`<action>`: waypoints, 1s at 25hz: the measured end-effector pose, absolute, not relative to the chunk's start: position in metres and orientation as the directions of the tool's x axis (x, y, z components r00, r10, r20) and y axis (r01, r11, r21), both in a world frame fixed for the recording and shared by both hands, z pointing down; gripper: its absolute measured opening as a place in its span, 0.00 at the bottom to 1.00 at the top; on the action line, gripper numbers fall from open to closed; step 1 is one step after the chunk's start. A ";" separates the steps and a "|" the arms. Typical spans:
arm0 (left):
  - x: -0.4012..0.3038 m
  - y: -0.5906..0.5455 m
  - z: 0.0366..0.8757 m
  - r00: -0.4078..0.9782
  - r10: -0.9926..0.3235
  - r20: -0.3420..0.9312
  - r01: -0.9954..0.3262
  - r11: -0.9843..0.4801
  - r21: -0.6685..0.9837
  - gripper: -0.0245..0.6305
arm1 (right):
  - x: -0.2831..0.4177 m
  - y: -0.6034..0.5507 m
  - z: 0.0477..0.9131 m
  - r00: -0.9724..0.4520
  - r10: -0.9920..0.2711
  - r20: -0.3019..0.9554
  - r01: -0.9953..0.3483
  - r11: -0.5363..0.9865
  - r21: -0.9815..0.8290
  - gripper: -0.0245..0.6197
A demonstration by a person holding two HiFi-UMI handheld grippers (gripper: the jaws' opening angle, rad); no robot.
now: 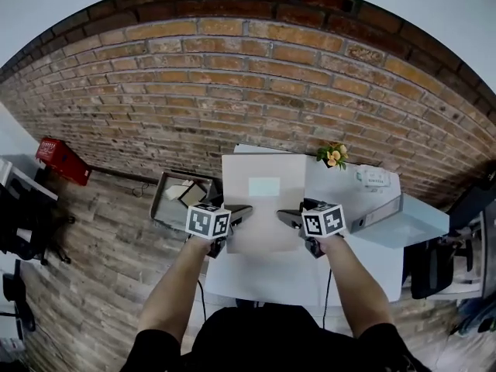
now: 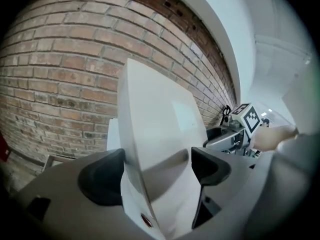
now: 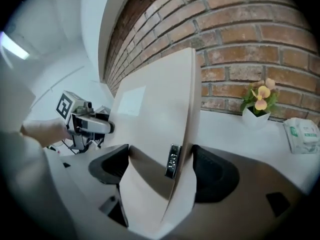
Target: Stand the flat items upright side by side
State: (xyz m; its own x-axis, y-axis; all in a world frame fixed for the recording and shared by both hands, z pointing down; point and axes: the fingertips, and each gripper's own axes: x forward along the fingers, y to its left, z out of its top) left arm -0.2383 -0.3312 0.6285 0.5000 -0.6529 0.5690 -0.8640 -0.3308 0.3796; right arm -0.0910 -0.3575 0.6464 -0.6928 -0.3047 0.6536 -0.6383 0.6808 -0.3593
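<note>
- White table [image 1: 271, 276] against a brick wall: I judge it is where the flat items must end up standing in a row.
- Pale binder [image 1: 263, 196], the item in hand: it hangs between my two tongs over the middle of the table. Its labelled cover is tilted up toward my head camera, so it is not yet upright. I cannot tell whether its far edge touches the tabletop.
- Grey file [image 1: 399, 222]: it lies flat at the table's right edge, well apart from the binder, and looks to be the neighbour to stand beside it.
- Left gripper [image 1: 235, 212]: it is clenched on the binder's left edge, with both pads against the covers.
- Right gripper [image 1: 289, 218]: it is clamped on the right edge, just beside a small metal catch [image 3: 172, 161].
- Doing it well, in my judgement:
  - I would tip both hands at the same rate so the covers do not splay or twist.
  - I would set the lower edge down squarely and leave room on the right for the grey file.
  - I would keep both grips on until the binder balances by itself.
- Potted flowers [image 1: 333, 155] and a tissue pack [image 1: 374, 178] sit near the wall, so I would stop short of them.
</note>
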 end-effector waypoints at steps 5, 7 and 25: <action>-0.226 -0.317 0.607 0.535 -0.672 0.511 -0.843 -0.383 0.378 0.70 | -0.077 -0.336 0.621 -0.674 -0.365 0.642 -0.679 0.649 -0.343 0.66; -0.218 -0.313 0.600 0.545 -0.676 0.497 -0.838 -0.408 0.364 0.70 | -0.069 -0.327 0.616 -0.654 -0.384 0.651 -0.694 0.648 -0.314 0.66; -0.102 -0.286 0.574 0.645 -0.625 0.440 -0.760 -0.585 0.283 0.64 | 0.051 -0.278 0.589 -0.551 -0.603 0.576 -0.816 0.535 -0.220 0.62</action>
